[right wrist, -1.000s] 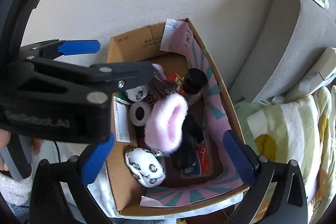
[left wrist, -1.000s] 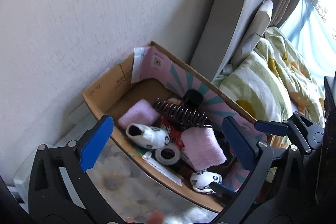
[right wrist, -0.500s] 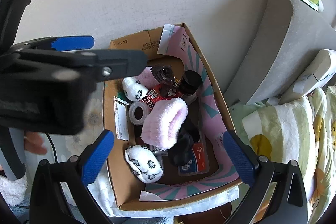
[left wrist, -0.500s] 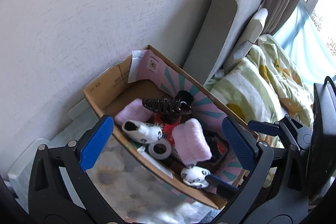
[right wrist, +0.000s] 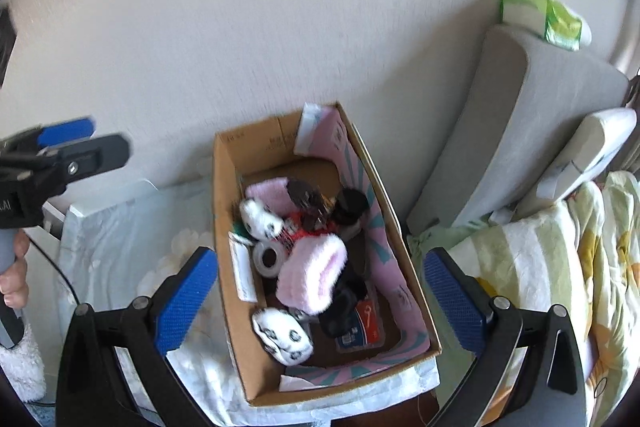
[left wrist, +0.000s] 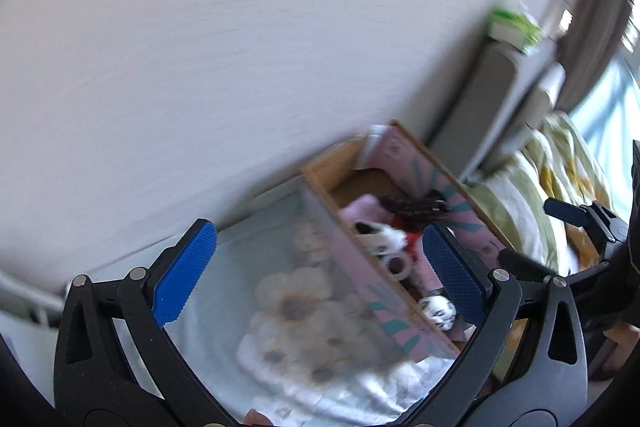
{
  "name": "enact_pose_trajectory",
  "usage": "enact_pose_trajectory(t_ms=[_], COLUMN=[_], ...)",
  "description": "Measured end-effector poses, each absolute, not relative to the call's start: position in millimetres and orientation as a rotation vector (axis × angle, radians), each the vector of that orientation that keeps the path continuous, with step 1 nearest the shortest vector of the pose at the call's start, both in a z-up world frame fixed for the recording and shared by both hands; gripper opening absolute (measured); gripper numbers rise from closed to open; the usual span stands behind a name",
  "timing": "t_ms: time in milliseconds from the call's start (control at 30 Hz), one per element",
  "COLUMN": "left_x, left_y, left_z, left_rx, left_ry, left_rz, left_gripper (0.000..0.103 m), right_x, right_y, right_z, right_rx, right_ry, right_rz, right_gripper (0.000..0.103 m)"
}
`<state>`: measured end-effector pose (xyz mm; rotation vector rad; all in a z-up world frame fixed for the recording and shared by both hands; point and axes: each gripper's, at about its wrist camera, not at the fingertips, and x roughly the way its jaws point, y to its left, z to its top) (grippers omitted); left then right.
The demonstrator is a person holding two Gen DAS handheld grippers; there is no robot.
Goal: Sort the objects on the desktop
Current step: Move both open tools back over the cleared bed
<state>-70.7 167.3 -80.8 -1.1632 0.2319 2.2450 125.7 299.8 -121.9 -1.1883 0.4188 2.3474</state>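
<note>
Bright daylight from the right (window side); left wrist view motion-blurred, fisheye edges dark.

Green tissue pack point(right wrist: 540, 17) on grey headboard point(right wrist: 508, 123), striped quilt point(right wrist: 560, 259) (floral), white wall point(right wrist: 280, 7)

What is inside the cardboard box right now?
The cardboard box holds two pink fuzzy bands, two panda-print socks, a tape roll, a black claw clip, a dark jar and a red packet. Anything beneath them is covered.
</note>
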Motion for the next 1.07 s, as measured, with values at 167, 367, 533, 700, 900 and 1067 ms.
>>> enact_pose_trajectory(t_ms=[167,367,533,700,900,1067], left_x=[-73.9,-63.5,-49.5,-34.2,-17.8,-7.4], left_y=[103.5,36.0,-9.0,-32.8,-52.0,-61.6], left_z=[-71.1,-63.2,-63.8,-69.2,-84.9,-88.8], left_rx=[-1.204,-1.24,-1.273,-1.298,-1.347,-1.355], left_ry=[0.133,0.049,-0.05,-0.063,-0.112,-0.121], left_rz=[2.388,2.545,2.63,2.708,2.762,2.793], left_gripper=[0.103,0.103,0.103,0.103,0.103,0.103], right_x=[103.8,70.2,46.1,31.4,28.4,26.7], right_y=[283.1,252.8,219.2,181.7,148.5,132.4], right_z=[-109.6,-108.1,-109.6,-114.9,-131.3,-143.4], right_rx=[-1.165,-1.174,-1.205,-1.214,-1.242,-1.3], right_ry=[0.382,0.364,0.305,0.264,0.208,0.184], right_rz=[2.405,2.491,2.571,2.618,2.637,2.653], right_gripper=[0.103,0.103,0.103,0.103,0.103,0.103])
